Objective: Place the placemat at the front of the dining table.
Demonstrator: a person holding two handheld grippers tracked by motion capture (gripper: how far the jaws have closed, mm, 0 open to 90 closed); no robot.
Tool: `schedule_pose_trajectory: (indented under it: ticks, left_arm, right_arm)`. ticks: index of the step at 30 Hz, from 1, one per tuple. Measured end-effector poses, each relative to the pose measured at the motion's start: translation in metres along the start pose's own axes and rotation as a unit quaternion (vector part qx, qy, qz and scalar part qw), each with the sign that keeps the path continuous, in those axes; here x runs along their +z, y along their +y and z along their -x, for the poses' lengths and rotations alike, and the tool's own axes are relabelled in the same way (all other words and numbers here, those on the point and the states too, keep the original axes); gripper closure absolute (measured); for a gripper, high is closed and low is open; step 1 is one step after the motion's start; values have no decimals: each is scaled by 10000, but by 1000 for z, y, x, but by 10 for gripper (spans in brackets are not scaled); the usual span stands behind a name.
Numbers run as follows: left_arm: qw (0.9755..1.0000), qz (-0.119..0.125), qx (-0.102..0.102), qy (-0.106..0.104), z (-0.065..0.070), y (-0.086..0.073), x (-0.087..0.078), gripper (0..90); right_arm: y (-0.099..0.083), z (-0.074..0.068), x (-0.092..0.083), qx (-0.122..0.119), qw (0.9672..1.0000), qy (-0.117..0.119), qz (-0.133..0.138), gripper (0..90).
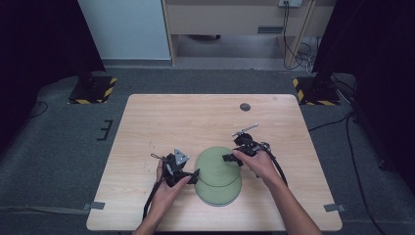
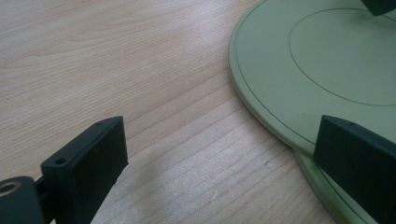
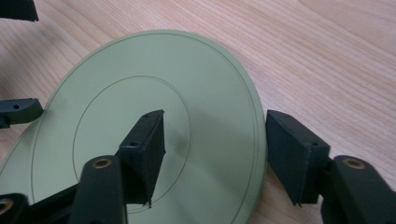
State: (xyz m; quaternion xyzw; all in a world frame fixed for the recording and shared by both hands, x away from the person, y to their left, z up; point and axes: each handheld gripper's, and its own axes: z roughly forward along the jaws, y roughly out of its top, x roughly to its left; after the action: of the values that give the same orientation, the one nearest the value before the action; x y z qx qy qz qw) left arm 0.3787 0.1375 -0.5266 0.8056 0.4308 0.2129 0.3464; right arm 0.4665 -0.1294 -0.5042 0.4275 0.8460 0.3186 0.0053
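We see a surface (image 2: 116,60) of pale wood with fine grain lines and a soft shine. The two green plates (image 3: 154,60) look smooth and matt, like plastic. Each gripper's black pads (image 3: 147,144) look like dull, ridged plastic.

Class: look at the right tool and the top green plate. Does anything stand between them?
Nothing visible does. The right tool already straddles the top plate's rim, one jaw over the plate, the other outside on the table.
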Motion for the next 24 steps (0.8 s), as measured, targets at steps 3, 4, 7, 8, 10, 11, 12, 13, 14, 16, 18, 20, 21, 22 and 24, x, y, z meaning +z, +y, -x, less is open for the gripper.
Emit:
schedule_pose_trajectory:
  ticks: [3,4,7,8,10,11,12,13,14,16,18,20,21,22,24]
  left_arm:
    - [10000,-7,0,2,0,0,0,18]
    - [10000,-7,6,6,0,0,0,18]
    - [10000,-11,15,18,0,0,0,16]
    - [10000,-12,19,23,0,0,0,15]
    - [10000,-8,59,41,0,0,0,12]
    - [10000,-13,76,47,1,1,0,11]
    - [9999,-17,87,54,1,1,0,11]
    - [9999,-15,83,57,1,1,0,10]
    - [10000,-17,75,57,1,1,0,9]
    - [10000,-22,77,59,1,1,0,7]
    - [9999,-21,77,70,1,1,0,7]
    - [9999,-22,78,86,1,1,0,7]
    - [9999,-23,79,85,1,1,0,7]
    - [9999,-23,73,77,1,1,0,7]
    - [9999,-27,72,72,1,1,0,7]
  right_arm:
    - [0,1,-3,2,10000,-22,40,438]
    - [0,1,-3,6,10000,-30,40,448]
    - [0,1,-5,31,10000,-47,52,488]
    - [0,2,-5,12,10000,-56,69,500]
    - [0,3,-6,14,10000,-44,73,535]
    - [0,4,-7,25,10000,-31,63,550]
    - [0,4,-8,13,10000,-30,82,563]
    - [-1,5,-9,2,10000,-35,88,575]
    - [-1,5,-9,-11,9999,-35,106,582]
    - [0,5,-12,17,9999,-25,144,605]
    - [0,6,-13,32,9998,-3,188,621]
    - [1,7,-14,58,9998,43,211,633]
    - [1,7,-16,80,9996,86,241,643]
    - [1,8,-16,85,9996,117,263,649]
    - [2,10,-18,120,9993,193,291,662]
